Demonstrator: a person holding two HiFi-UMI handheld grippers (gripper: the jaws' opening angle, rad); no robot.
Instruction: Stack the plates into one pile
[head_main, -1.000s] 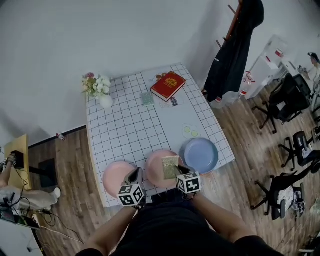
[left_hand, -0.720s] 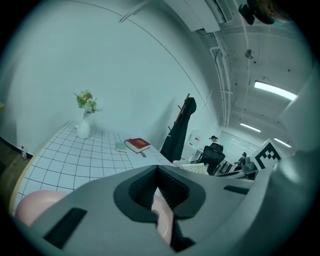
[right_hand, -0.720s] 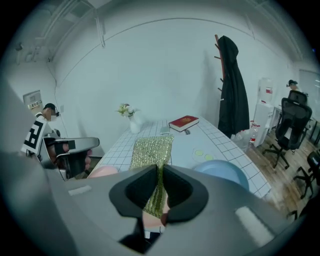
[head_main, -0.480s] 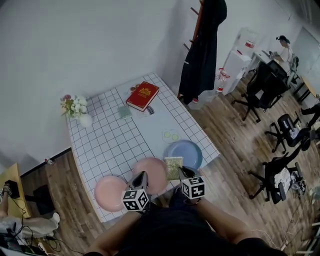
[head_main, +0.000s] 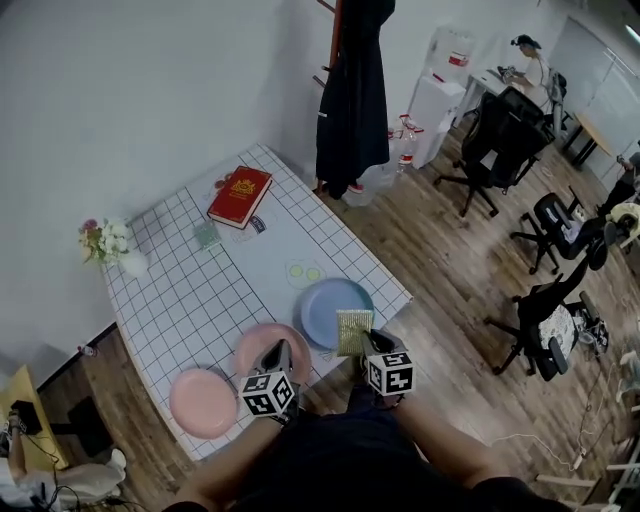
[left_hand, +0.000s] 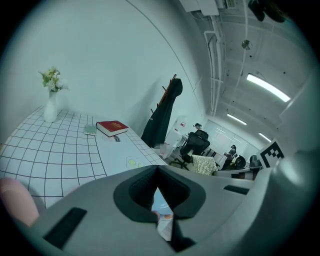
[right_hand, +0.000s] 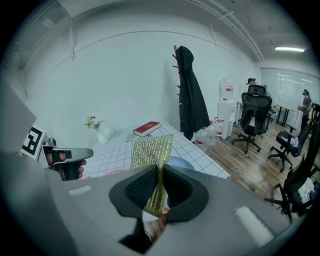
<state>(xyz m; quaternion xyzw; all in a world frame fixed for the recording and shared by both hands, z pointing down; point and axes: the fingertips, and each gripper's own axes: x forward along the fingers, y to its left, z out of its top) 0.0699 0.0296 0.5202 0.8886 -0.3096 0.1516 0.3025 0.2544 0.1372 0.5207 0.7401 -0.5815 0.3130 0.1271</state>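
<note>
Three plates lie apart along the near side of the table (head_main: 200, 300): a pink plate (head_main: 203, 402) at the left, a second pink plate (head_main: 268, 348) in the middle and a blue plate (head_main: 330, 308) at the right. My left gripper (head_main: 276, 358) is shut and empty, just over the middle pink plate's near edge. My right gripper (head_main: 368, 344) is shut on a gold glittery sponge cloth (head_main: 353, 331), which hangs over the blue plate's near rim. In the right gripper view the gold cloth (right_hand: 151, 155) stands up from the right gripper (right_hand: 160, 181), with the blue plate (right_hand: 181, 162) behind it.
A red book (head_main: 239, 196), a small green card (head_main: 207, 236) and a vase of flowers (head_main: 108, 246) sit at the table's far side. A coaster with green dots (head_main: 305, 272) lies beyond the blue plate. A dark coat on a rack (head_main: 352, 90) and office chairs (head_main: 500, 140) stand to the right.
Both grippers have moved right along the table's near edge. The gold cloth went from over the middle pink plate to the blue plate's rim. The left gripper left the leftmost pink plate.
</note>
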